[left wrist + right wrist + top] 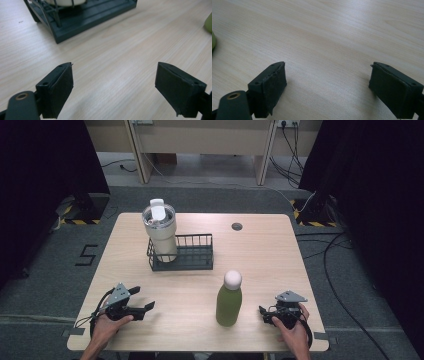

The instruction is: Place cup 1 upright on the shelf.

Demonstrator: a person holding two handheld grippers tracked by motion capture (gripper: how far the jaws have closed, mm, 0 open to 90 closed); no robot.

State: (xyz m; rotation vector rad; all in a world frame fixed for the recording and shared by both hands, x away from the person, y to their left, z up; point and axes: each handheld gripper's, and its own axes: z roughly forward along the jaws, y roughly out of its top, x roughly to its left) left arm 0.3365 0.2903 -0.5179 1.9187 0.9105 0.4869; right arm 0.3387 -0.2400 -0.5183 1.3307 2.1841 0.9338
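Cream tumbler (160,231) upright in left end of dark wire basket (192,255), far side of bench (260,260); grey carpet floor (45,270).

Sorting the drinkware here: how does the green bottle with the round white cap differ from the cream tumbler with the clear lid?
The green bottle with the round white cap stands on the bare wooden table; the cream tumbler with the clear lid stands inside the dark wire basket. The bottle is near the person, between the grippers; the tumbler is farther back. The tumbler's top looks wider than the bottle's cap. Both are upright.

Green bottle (229,306) with white cap, cream tumbler (161,232), dark wire basket (192,258).
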